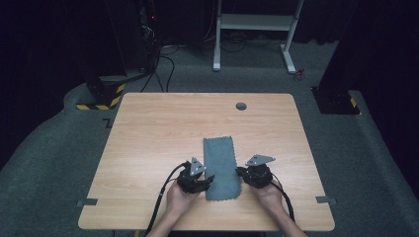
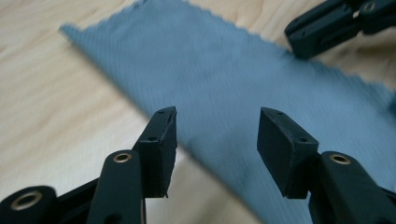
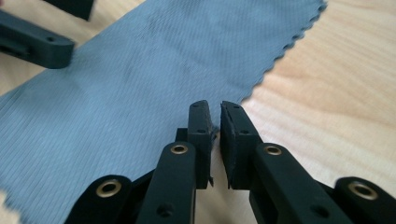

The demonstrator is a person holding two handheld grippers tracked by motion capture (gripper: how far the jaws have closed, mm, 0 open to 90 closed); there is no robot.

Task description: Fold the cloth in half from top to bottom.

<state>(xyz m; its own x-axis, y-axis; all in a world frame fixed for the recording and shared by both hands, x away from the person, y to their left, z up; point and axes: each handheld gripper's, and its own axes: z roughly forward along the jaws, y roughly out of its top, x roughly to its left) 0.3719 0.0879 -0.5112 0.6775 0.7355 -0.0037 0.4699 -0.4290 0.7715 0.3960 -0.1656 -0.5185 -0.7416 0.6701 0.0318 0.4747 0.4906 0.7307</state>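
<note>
A grey-blue cloth (image 1: 221, 168), folded into a long strip with wavy cut ends, lies flat on the wooden table (image 1: 148, 123) near its front edge. My left gripper (image 1: 207, 180) sits at the cloth's left side. In the left gripper view it (image 2: 217, 123) stands open just above the cloth (image 2: 210, 70), with nothing between the pads. My right gripper (image 1: 241, 172) is at the cloth's right side. In the right gripper view it (image 3: 215, 109) is closed to a thin slit on the cloth's (image 3: 140, 79) near edge and pinches it there.
A round cable hole (image 1: 241, 106) sits near the table's far edge. Two grey tape marks (image 1: 87, 202) (image 1: 325, 200) lie at the front corners. Beyond the table stand a white desk frame (image 1: 254, 22) and black stands on grey carpet.
</note>
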